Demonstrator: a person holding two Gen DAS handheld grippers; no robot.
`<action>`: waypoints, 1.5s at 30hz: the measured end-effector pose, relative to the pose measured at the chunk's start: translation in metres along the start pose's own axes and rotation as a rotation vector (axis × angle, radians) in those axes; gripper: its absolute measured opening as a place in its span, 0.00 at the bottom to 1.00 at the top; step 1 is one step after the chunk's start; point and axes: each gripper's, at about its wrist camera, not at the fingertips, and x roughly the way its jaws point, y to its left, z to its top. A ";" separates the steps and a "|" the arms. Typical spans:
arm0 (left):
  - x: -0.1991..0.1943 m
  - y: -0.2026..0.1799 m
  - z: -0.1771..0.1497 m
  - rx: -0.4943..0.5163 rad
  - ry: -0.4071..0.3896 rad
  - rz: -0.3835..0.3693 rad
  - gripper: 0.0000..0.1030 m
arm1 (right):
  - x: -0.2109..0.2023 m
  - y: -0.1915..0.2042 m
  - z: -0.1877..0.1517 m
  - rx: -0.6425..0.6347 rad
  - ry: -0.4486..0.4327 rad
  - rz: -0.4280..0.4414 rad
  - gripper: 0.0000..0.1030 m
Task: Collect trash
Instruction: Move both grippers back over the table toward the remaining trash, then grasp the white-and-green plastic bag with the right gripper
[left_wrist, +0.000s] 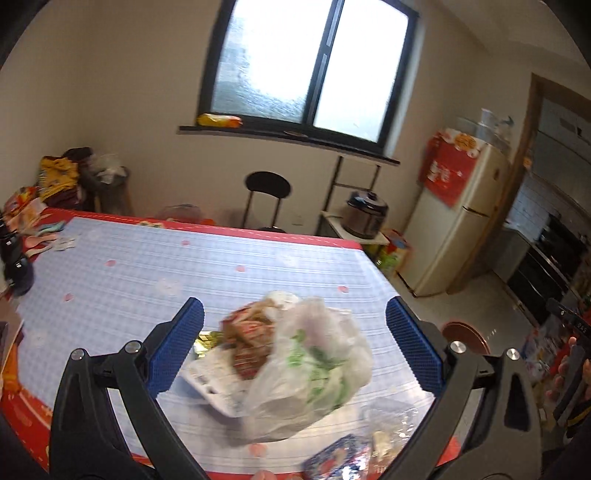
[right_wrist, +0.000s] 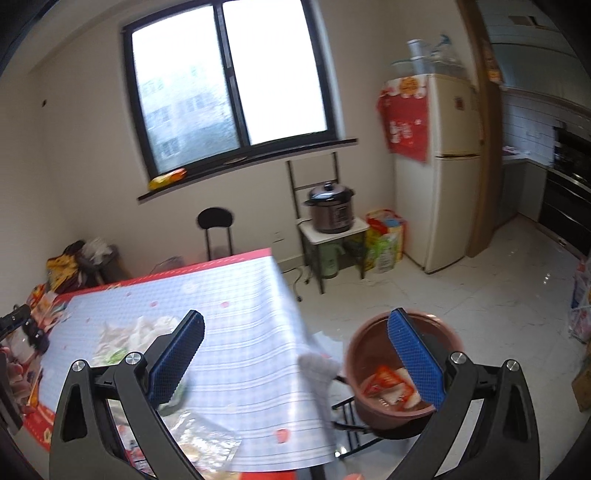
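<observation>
While both jaws are spread wide and empty, the left gripper (left_wrist: 294, 345) is framed around a plastic bag (left_wrist: 314, 369); the right gripper (right_wrist: 295, 358) is held beside the bin (right_wrist: 369, 354).

Daylight only, from the window (left_wrist: 310, 62) on the far wall; panes blown out to near white in both views. Room evenly lit, soft, walls warm beige. Floor tiles (right_wrist: 491, 295) carry pale glare near the kitchen. Strong fisheye bend: window frame and table edge (left_wrist: 258, 230) curve, corners fall to black vignette. Motion blur smears the plastic bag (left_wrist: 314, 369) in the left wrist view and the fridge (right_wrist: 439, 166) side in the right. Gripper pads sharp.
</observation>
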 end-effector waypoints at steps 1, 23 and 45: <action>-0.006 0.012 -0.003 -0.009 -0.009 0.011 0.95 | 0.002 0.015 -0.003 -0.012 0.012 0.021 0.95; 0.016 0.156 -0.080 -0.142 0.141 -0.024 0.95 | 0.080 0.187 -0.121 -0.080 0.410 0.096 0.95; 0.048 0.203 -0.082 -0.124 0.252 0.012 0.94 | 0.214 0.242 -0.155 -0.067 0.551 0.095 0.95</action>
